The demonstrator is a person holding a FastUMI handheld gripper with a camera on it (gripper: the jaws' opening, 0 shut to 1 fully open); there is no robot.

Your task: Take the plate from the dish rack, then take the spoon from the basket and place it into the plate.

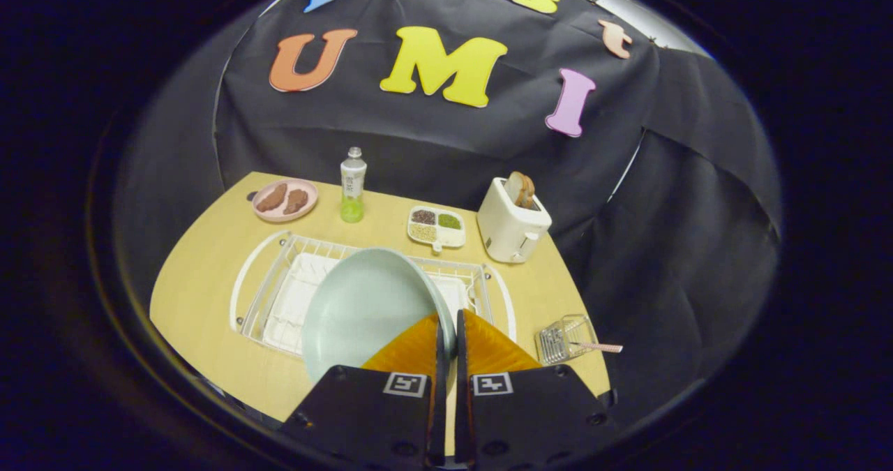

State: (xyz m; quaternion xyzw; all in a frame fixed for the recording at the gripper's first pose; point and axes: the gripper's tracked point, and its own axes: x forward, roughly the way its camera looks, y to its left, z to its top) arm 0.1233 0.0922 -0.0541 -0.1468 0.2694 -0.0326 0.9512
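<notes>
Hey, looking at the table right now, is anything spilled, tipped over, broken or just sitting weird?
Nothing spilled or broken. The only thing off its resting place is the plate: it hangs tilted above the dish rack, its rim pinched in the gripper. The spoon handle pokes sideways out of the basket. The bottle and toaster stand upright.

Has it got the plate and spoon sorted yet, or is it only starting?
Partway. The hand-held gripper is shut on the rim of the plate, which is held above the dish rack, so the first step is under way. Left: the spoon is in the basket and must go onto the plate.
</notes>
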